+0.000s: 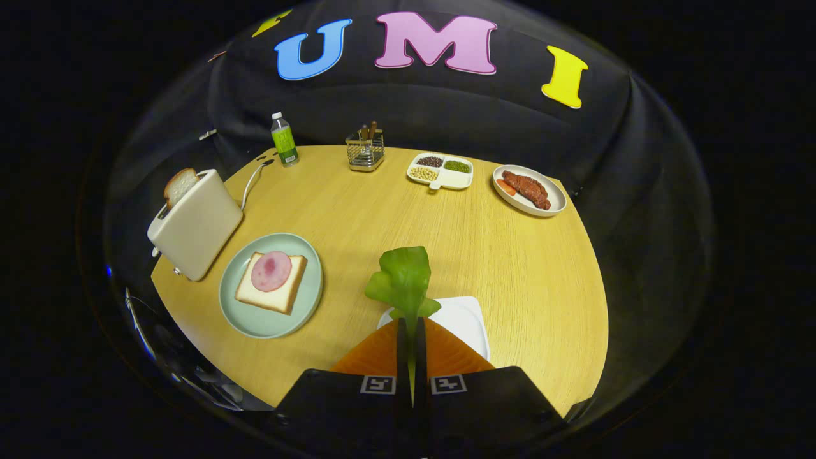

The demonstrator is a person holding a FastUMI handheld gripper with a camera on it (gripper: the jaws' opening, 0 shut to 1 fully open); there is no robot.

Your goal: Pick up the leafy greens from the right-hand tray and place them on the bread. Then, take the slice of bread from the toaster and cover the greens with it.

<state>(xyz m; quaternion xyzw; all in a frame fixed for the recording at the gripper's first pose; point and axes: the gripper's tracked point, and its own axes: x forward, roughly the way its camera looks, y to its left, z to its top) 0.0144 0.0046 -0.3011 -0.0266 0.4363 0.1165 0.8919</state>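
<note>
In the gripper view, the tongs [412, 331] are clenched on the leafy greens [404, 280] — both orange fingers [376, 357] press together on the stem, with the leaves standing up just ahead of the fingertips. The greens are lifted above a white tray [468, 319], which lies on the counter [395, 210] right under and beyond the fingers.

To the left of the fingers sits a pale green plate [271, 285] carrying a slice of bread [271, 284] with a round pink slice of ham [271, 270] on top. Just beyond the plate, at the counter's left edge, stands a cream toaster [194, 223] — a second slice of bread [180, 186] pokes up out of its slot, and a white cord [252, 182] curves away from it toward the back.

Along the far side of the counter stand a small bottle with a green label [284, 140], a wire holder [365, 152] with some utensils in it, a white divided dish [440, 171] of beans and grains, and an oval white plate [529, 190] holding a piece of brown meat with something orange beside it. These are well apart from the tongs.
</note>
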